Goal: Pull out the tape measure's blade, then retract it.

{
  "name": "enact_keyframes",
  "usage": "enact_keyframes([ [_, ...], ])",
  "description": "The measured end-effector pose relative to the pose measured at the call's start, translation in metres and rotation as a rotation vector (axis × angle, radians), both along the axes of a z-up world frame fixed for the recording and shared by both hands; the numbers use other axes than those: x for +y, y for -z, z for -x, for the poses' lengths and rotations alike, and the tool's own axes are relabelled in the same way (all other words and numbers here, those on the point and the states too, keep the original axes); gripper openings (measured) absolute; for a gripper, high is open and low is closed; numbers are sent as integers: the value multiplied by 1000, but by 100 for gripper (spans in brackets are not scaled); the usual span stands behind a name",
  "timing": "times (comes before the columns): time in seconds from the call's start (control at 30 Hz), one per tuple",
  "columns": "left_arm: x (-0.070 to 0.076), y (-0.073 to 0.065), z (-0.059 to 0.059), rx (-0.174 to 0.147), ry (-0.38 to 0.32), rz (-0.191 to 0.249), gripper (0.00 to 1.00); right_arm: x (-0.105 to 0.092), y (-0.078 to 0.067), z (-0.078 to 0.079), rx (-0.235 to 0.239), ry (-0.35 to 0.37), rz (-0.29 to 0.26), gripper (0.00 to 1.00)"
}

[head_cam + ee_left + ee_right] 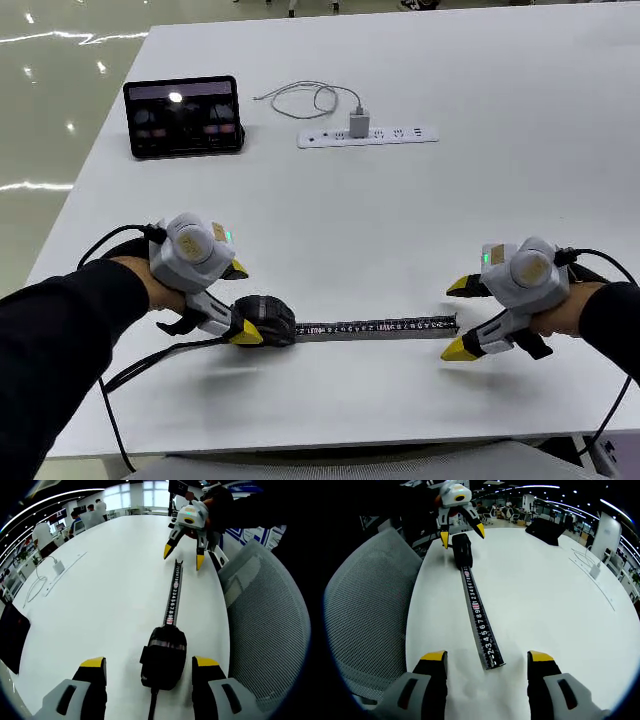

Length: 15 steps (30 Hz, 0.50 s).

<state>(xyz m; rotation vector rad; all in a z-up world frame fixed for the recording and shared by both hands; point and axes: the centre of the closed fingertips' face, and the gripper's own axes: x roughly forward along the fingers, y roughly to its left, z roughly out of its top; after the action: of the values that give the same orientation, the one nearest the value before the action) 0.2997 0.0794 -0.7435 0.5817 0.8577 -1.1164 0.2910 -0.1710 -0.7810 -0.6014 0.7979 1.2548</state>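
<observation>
**Facing each other along the blade, both hand-held grippers open**

The tape measure's case (265, 320) sat on the white worktop (420, 220) with the blade (380, 326) lying flat, run out from the case towards the person's right. The blade's long axis lay side to side across the person's front. The two hand-held grippers stood at its opposite ends, facing one another along it.

The left hand-held gripper (243, 303) was at the case, its jaws apart and straddling it, one on each side. The left gripper view showed bare worktop between each yellow tip and the case's flanks. In the head view the nearer tip looked as if it might be brushing the case, and I could not settle that.

The right hand-held gripper (458, 318) was at the end of the blade farthest from the case, its jaws also spread and holding nothing. In the right gripper view the hook end (492, 662) lay on the worktop between the two jaws, touching neither.

With the blade this far out, the pull looked done and the retraction not yet made. That move turned on one line: the blade led straight from the right hand-held gripper back to the case, so it would travel along its own axis towards the left one. The left was nearer the case and better placed to steady it, and the right was nearer the hook. A tablet (183, 116) and a power strip (368, 135) lay well beyond the case, off that line.
</observation>
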Motion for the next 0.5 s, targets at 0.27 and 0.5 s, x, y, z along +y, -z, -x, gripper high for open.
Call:
enact_keyframes([
  [0.27, 8, 2, 1, 29, -89, 39, 87, -5, -1, 1, 17, 62, -2, 64],
  [0.5, 20, -1, 2, 22, -222, 106, 99, -8, -8, -7, -24, 141, -47, 75],
])
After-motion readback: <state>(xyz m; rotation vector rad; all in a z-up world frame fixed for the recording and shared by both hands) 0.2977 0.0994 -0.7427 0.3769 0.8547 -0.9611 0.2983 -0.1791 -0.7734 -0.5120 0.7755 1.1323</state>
